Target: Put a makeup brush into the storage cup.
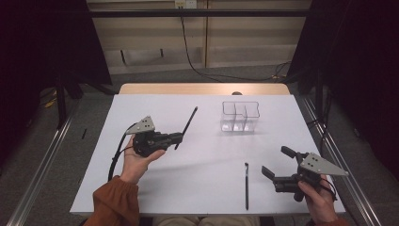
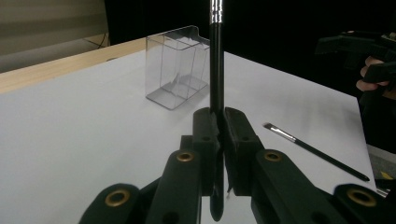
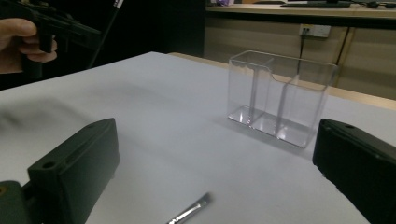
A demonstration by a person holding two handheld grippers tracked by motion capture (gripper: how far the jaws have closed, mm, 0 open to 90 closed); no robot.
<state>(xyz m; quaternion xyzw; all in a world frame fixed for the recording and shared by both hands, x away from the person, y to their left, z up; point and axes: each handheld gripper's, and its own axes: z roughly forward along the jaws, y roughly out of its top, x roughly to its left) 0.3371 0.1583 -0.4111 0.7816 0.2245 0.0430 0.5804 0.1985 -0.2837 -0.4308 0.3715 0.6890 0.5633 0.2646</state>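
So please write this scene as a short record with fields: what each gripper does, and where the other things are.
left gripper: shut on held brush, lifted above the table
right gripper: open, holds nothing
second brush: lies flat on the white table, in front of the right gripper
clear organizer: upright at the far side, compartments look empty

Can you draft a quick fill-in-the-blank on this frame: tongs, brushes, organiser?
1. The left tongs are shut on a thin black ____ with a silver ferrule.
2. The right tongs stand ____, with nothing between them.
3. A second thin black brush lies flat on the white ____.
4. The clear plastic compartment organiser holds ____ brushes.

Missing words: brush; open; table; no
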